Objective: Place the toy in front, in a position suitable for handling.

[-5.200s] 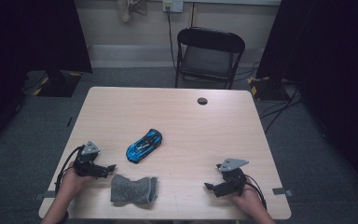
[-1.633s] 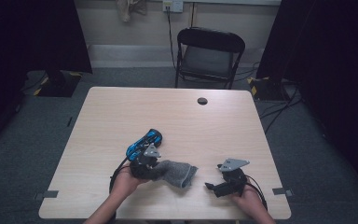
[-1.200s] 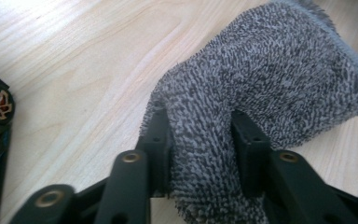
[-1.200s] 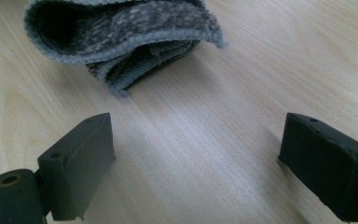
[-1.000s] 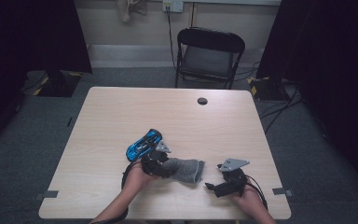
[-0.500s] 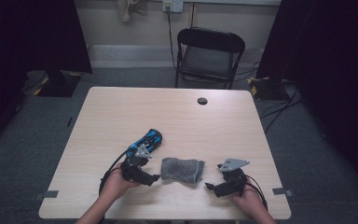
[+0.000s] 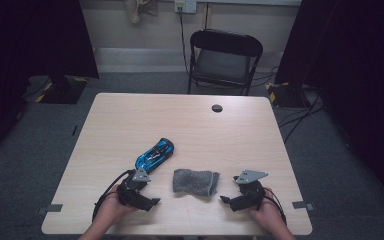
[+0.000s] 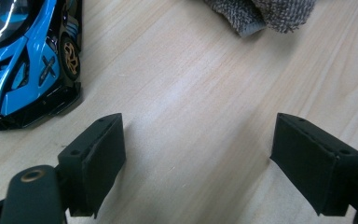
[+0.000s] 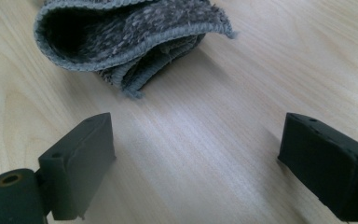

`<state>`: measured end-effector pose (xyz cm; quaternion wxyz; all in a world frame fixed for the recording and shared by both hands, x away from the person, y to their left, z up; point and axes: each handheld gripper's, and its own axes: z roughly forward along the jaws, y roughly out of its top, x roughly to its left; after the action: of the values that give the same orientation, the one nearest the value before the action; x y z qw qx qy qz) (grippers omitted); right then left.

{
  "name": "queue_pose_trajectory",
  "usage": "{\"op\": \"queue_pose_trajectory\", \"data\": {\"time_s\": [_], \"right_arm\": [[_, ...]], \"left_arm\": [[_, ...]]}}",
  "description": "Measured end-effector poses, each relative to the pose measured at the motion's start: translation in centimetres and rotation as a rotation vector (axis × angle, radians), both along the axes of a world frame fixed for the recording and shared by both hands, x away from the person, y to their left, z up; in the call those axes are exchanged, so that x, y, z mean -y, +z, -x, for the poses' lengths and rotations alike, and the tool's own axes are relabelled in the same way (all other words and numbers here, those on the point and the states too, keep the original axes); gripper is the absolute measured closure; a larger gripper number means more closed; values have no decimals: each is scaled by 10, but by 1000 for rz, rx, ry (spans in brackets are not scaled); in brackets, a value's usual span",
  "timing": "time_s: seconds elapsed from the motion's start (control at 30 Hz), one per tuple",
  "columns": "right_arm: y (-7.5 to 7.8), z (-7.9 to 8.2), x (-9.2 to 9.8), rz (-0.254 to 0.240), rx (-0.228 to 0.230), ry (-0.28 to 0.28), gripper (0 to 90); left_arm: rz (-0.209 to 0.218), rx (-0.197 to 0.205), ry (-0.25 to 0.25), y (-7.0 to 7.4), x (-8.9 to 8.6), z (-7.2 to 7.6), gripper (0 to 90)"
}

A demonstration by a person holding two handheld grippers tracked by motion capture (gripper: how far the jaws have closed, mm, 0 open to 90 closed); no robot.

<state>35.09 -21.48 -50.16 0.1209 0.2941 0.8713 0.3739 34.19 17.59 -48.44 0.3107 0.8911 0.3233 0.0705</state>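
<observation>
Gaping wide, both the left tongs [image 8: 198, 163] and right tongs [image 9: 205, 170] seemingly hover empty beside the grey cloth [image 7: 195, 182].

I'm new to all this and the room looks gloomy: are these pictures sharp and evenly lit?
High view: the table is lit, the room around it very dark. Left gripper view: the toy car is crisp, with glare on its windscreen. Right gripper view: the grey cloth is sharp, soft shadows under the jaws.
</observation>
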Motion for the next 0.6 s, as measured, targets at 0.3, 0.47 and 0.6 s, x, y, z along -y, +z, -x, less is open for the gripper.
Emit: {"op": "queue_pose_trajectory", "data": {"time_s": [0.3,0.47,0.6], "right_arm": [[8,1,1,56,-28,39,159],[17,1,-4,39,-71,96,164],[29,-1,-15,17,-71,118,156]], "left_arm": [[18,80,-30,-8,-5,4,98],[72,124,-45,-15,-12,5,57],[92,134,-59,-17,-14,4,46]]}}
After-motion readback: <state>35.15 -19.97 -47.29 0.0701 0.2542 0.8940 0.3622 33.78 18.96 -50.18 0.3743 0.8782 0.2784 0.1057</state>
